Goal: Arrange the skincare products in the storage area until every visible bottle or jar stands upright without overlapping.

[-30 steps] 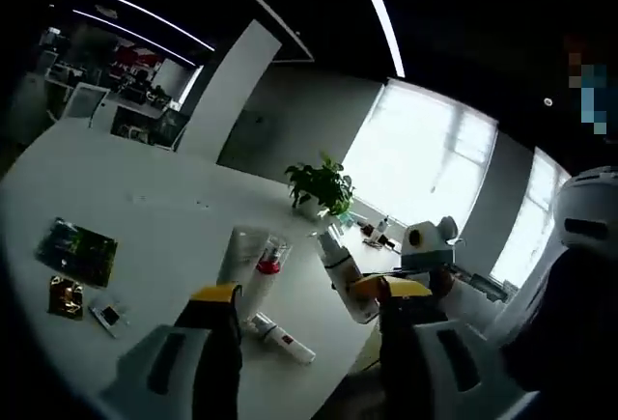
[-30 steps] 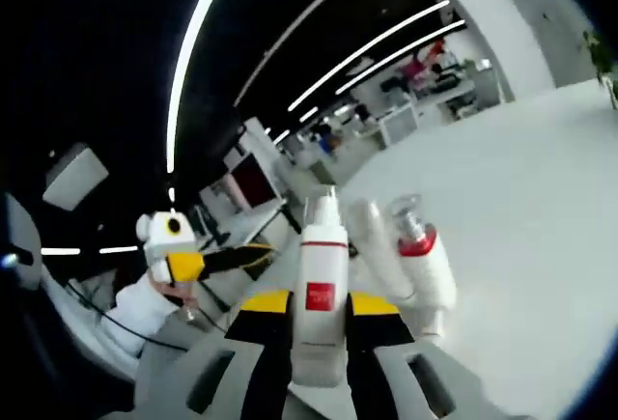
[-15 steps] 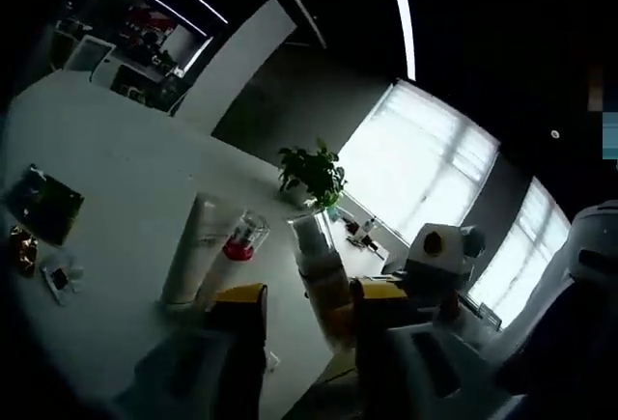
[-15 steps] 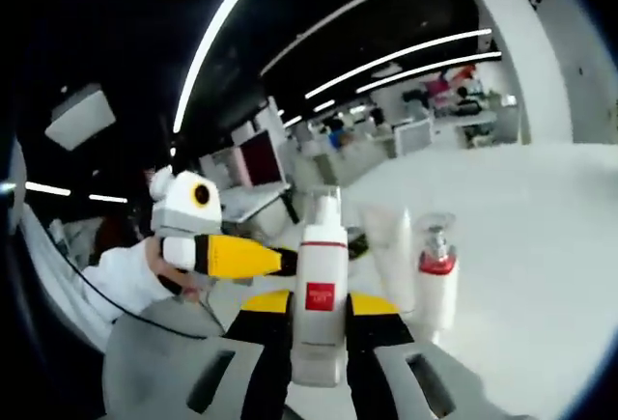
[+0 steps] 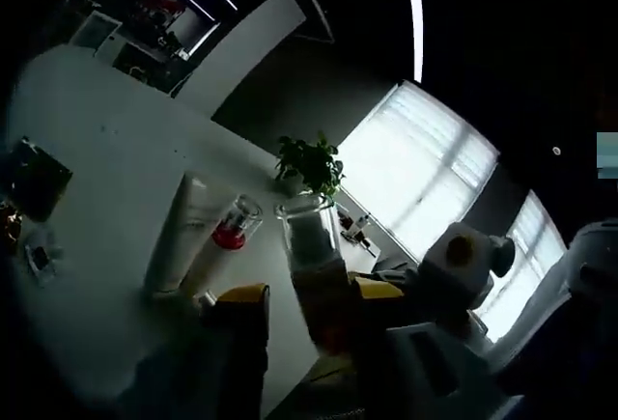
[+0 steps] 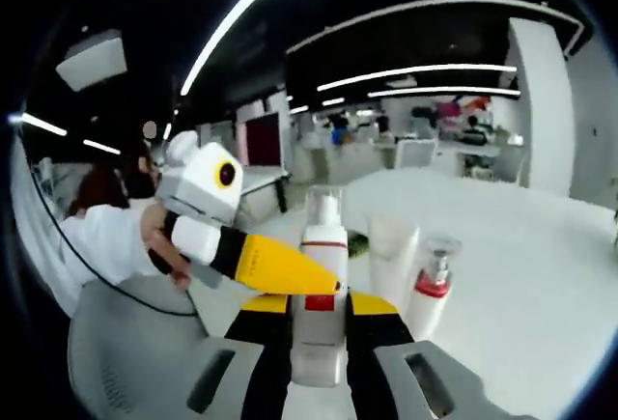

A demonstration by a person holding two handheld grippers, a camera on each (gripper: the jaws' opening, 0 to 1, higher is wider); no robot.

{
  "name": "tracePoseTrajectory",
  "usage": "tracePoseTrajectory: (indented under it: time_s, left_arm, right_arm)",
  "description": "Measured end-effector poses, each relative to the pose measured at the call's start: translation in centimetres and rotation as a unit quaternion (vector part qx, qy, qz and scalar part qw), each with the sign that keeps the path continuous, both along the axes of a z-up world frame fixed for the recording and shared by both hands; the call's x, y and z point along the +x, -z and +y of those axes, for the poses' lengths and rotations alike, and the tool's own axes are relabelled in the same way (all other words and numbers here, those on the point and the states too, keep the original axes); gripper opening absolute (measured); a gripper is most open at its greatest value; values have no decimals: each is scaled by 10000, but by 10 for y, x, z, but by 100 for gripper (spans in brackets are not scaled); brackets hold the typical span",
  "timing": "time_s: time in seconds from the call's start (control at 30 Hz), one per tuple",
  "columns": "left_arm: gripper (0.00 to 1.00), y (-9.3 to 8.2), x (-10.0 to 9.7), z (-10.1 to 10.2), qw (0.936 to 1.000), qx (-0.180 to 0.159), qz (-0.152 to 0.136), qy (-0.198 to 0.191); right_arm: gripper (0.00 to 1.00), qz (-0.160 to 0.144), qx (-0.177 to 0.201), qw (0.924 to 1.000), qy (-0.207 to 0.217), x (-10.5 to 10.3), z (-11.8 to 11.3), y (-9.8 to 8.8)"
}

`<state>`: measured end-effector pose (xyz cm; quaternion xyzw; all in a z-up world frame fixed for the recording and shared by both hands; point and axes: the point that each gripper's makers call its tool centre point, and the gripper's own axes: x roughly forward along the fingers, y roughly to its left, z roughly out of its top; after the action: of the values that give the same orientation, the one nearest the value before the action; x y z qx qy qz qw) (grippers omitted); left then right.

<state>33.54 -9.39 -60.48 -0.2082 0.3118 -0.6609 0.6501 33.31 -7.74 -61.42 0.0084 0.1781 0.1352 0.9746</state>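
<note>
right gripper (image 6: 319, 319) clamped on pump bottle (image 6: 322, 275), upright between its jaws | left gripper (image 5: 304, 294) open, jaws flanking that bottle (image 5: 314, 266) | tube (image 6: 391, 256) and red-collared bottle (image 6: 430, 290) just right, on tabletop (image 6: 521, 275)

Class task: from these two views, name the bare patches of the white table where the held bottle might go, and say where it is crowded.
Bare table lies beyond the red-collared pump bottle, toward the far desks. Bare too is the stretch between the tube and the dark packets. It is crowded around the held bottle, where the left gripper, tube and pump bottle cluster.
</note>
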Motion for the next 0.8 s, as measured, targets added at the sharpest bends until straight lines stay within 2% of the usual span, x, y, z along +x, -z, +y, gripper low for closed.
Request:
tracePoseTrajectory:
  time_s: [0.1,0.23,0.33,0.43,0.53,0.6,0.67,0.8]
  left_arm:
    - [24,-1,-3,-2,10000,-18,80,38]
    - [25,1,-3,-5,9999,13,165,-23]
    - [19,1,-10,-8,9997,-22,230,77]
    - [18,5,-14,-10,9998,15,192,103]
    - [17,7,-10,-9,9994,50,296,151]
    - [17,7,-10,-9,9994,48,287,172]
    - [17,9,-10,-10,9993,93,327,155]
    - [16,15,-9,-9,9994,203,206,175]
  right_arm:
    - [12,-1,-26,10000,14,2,1,1]
    - [12,-10,-86,10000,48,1,-1,2]
    - [12,14,-438,9990,57,0,-3,7]
    - [13,26,-561,9984,59,-1,-4,9]
    - [13,-31,-696,9976,41,-3,-5,11]
    - [14,-229,-1093,9937,-20,-1,-6,10]
    - [14,-230,-1453,9891,-114,-1,-6,14]
    - [15,-94,-1409,9898,-169,0,-4,20]
